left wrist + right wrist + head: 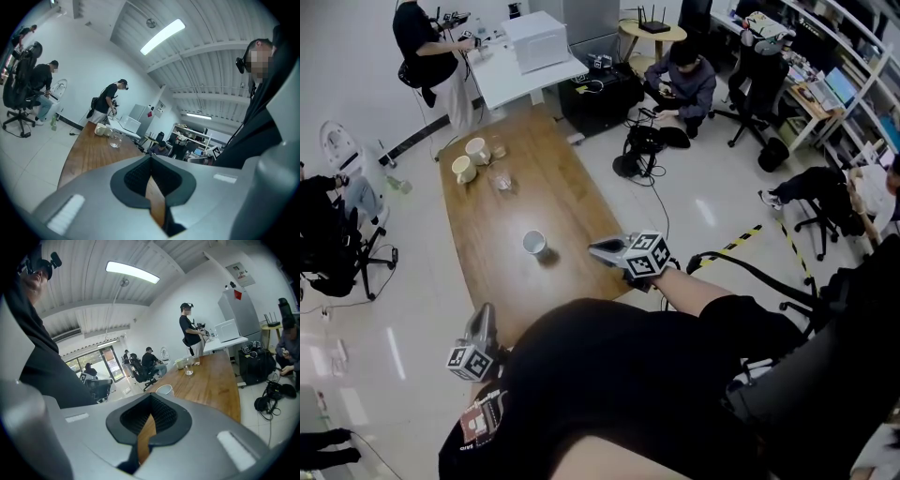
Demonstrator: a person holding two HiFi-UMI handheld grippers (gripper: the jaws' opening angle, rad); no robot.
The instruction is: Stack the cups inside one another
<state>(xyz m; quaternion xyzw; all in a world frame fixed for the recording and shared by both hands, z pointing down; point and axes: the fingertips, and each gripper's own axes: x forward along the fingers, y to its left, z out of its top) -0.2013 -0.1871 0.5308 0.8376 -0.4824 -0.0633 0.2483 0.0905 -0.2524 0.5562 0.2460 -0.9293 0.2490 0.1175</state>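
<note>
One white cup (534, 243) alone on table (572, 202)

In front of you, the long wooden table (572, 202) carries a white cup (534, 243) near its middle. At its far end stand two cream mugs (463, 169), with a clear glass (501, 180) just beside them.

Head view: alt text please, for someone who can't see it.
Left claw and right claw, both shut and empty, hover at the near end of a wooden table. A white cup stands mid-table; two cream mugs and glassware sit at the far end.
</note>
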